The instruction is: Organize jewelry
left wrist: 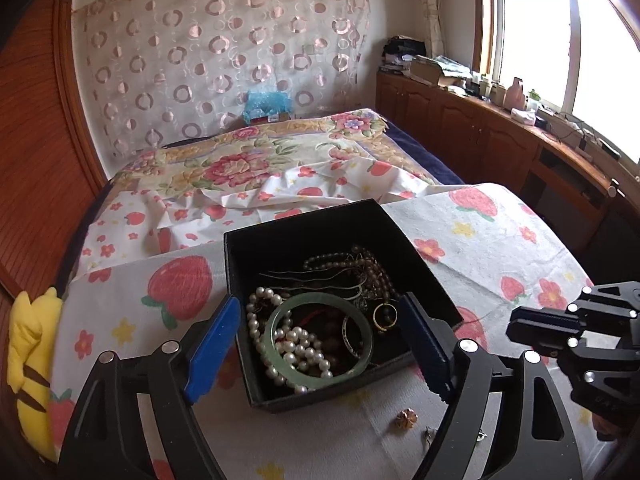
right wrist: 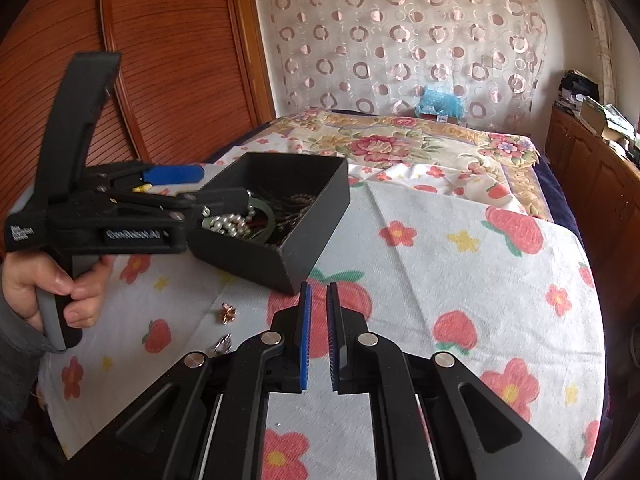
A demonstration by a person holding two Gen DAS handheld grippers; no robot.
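Note:
A black open box [left wrist: 256, 312] stands on the strawberry-print cloth, holding a jade bangle [left wrist: 276, 316], a pearl string [left wrist: 256, 324], a gold ring [left wrist: 385, 316] and brown bead strands [left wrist: 376, 268]. My left gripper [left wrist: 324, 344] is open, its blue pads either side of the box's near half, just above it. The box [right wrist: 312, 216] and left gripper [right wrist: 212, 188] also show in the right wrist view. A small rose-gold piece [left wrist: 406, 418] [right wrist: 228, 314] and a silver piece [left wrist: 430, 434] [right wrist: 223, 343] lie on the cloth before the box. My right gripper [right wrist: 318, 292] is shut and empty, right of the box.
The cloth-covered table [right wrist: 460, 280] abuts a bed with a floral quilt [left wrist: 248, 168]. A yellow plush toy [left wrist: 28, 356] sits at the table's left edge. Wooden cabinets with clutter [left wrist: 500, 128] run under the window on the right. A wooden wardrobe [right wrist: 168, 60] stands at left.

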